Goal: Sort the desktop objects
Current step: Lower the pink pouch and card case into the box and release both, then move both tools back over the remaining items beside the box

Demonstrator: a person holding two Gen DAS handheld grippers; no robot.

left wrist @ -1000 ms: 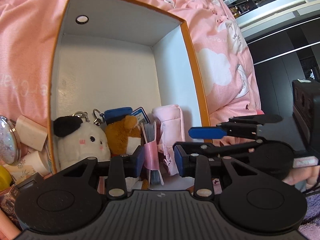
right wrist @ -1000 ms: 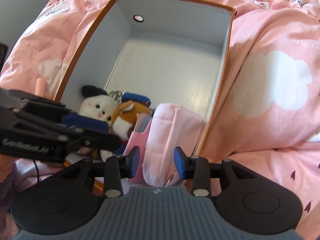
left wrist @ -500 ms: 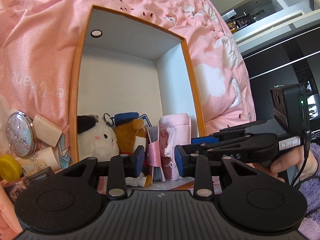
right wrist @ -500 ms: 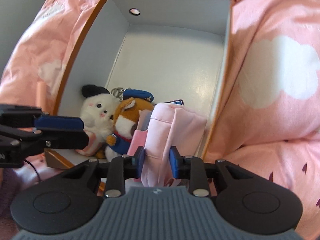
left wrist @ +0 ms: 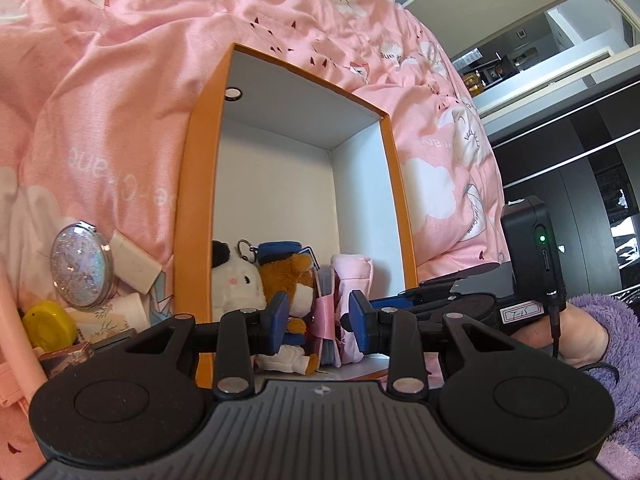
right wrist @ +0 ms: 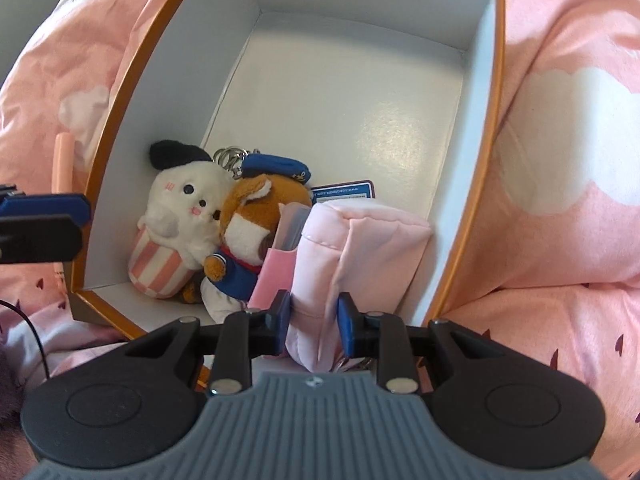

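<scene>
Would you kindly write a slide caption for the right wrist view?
Right tool pinching a pink padded pouch inside the orange-rimmed box, beside two plush keychains.

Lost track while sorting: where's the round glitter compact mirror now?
Left wrist view, far left: the round glitter compact mirror leans on the pink bedding outside the orange box, touching a white eraser block, above a yellow case.

left wrist low, right wrist overhead, sharing box (left wrist: 400, 216)
</scene>
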